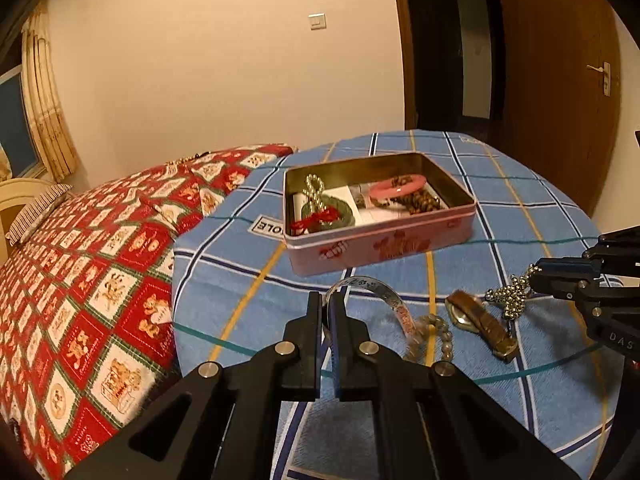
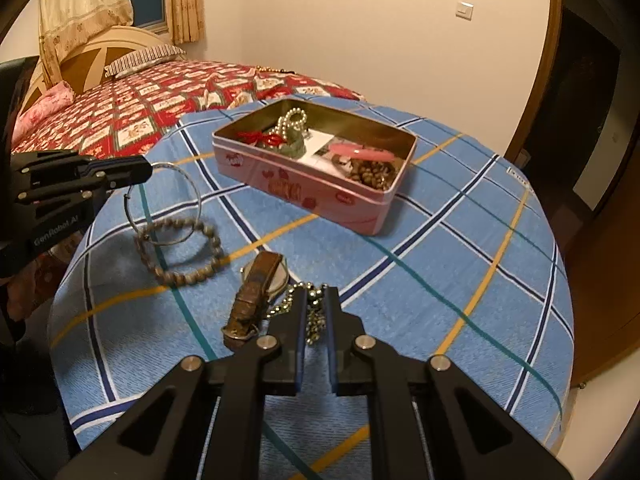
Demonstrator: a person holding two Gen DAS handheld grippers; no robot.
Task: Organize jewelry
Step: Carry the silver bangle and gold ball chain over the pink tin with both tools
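At the left, the left gripper point(image 2: 148, 171) is clamped on a thin silver bangle point(image 2: 168, 204), holding it tilted up over a beaded bracelet point(image 2: 180, 248) lying on the blue plaid worktop point(image 2: 460, 280). Just right of the beads lies a brown-strapped wristwatch point(image 2: 256, 292). Next to it, the right gripper point(image 2: 315, 296) is closed on a gold ball-chain point(image 2: 316, 320) whose loose end rests on the cloth. Farther back stands an open pink tin point(image 2: 320, 196) containing a pearl strand, a green piece with red cord, a pink bangle and brown beads.
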